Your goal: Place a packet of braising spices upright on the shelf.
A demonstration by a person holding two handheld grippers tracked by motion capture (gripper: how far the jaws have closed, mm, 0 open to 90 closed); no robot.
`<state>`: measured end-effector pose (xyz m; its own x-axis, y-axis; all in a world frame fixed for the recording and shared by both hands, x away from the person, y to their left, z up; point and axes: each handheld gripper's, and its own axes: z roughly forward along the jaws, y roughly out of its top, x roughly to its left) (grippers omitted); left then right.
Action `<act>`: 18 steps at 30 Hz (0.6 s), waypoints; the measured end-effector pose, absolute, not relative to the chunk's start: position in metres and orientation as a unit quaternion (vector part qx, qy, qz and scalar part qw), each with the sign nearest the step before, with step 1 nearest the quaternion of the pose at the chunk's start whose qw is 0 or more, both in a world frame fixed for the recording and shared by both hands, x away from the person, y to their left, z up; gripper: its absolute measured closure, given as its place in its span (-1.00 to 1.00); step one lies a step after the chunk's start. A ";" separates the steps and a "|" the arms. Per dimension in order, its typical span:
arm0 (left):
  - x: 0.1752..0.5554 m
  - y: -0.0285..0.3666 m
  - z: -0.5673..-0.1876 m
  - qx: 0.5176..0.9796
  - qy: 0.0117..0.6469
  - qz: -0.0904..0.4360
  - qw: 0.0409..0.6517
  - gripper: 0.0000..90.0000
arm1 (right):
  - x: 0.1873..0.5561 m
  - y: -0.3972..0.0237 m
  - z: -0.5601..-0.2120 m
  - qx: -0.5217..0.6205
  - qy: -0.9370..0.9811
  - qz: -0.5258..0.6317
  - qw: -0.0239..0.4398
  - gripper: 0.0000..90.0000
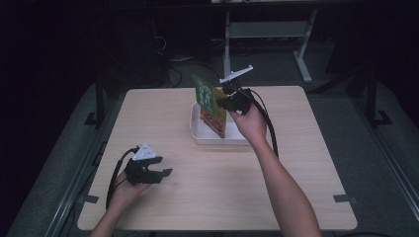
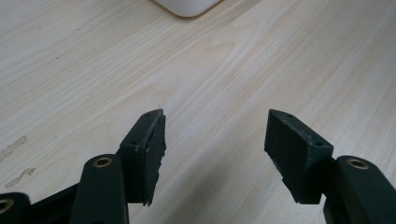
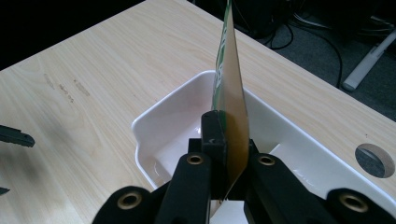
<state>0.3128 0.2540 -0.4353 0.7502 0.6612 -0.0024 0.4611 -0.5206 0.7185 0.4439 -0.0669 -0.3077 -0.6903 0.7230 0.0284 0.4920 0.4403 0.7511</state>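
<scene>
A: Where's the green packet [image 1: 209, 102] sitting?

B: Above the white tray [image 1: 197, 133], around twelve o'clock; the right gripper [image 1: 228, 101] is pinching it.

A: And the left gripper [image 1: 165, 173]?

B: Gaping wide, at eight o'clock.

high: above, facing forward-down | gripper views: close, along jaws | shared: tray [image 3: 144, 135]

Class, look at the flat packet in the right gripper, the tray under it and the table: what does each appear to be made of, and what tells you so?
Packet: probably thin printed card or foil film; edge-on it is a flat, stiff sheet, held upright by the right gripper.
Tray: looks like glossy white plastic, with rounded corners and reflections.
Table: pale wood-grain surface, matte, likely laminate.
</scene>
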 end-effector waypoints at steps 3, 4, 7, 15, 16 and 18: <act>0.313 0.254 -0.435 0.861 0.325 0.137 0.365 -0.15 | 0.443 -0.068 -0.309 0.364 0.835 0.385 0.148 0.98; 0.313 0.254 -0.435 0.861 0.325 0.137 0.365 -0.15 | 0.443 -0.068 -0.309 0.364 0.835 0.386 0.147 0.98; 0.313 0.254 -0.435 0.862 0.325 0.138 0.364 -0.15 | 0.442 -0.068 -0.310 0.363 0.836 0.385 0.145 0.98; 0.313 0.254 -0.435 0.862 0.325 0.138 0.364 -0.15 | 0.440 -0.070 -0.311 0.360 0.839 0.383 0.143 0.98; 0.313 0.254 -0.436 0.862 0.324 0.138 0.363 -0.15 | 0.439 -0.070 -0.312 0.360 0.838 0.383 0.144 0.99; 0.313 0.254 -0.436 0.862 0.324 0.138 0.363 -0.15 | 0.439 -0.071 -0.312 0.361 0.838 0.384 0.142 0.98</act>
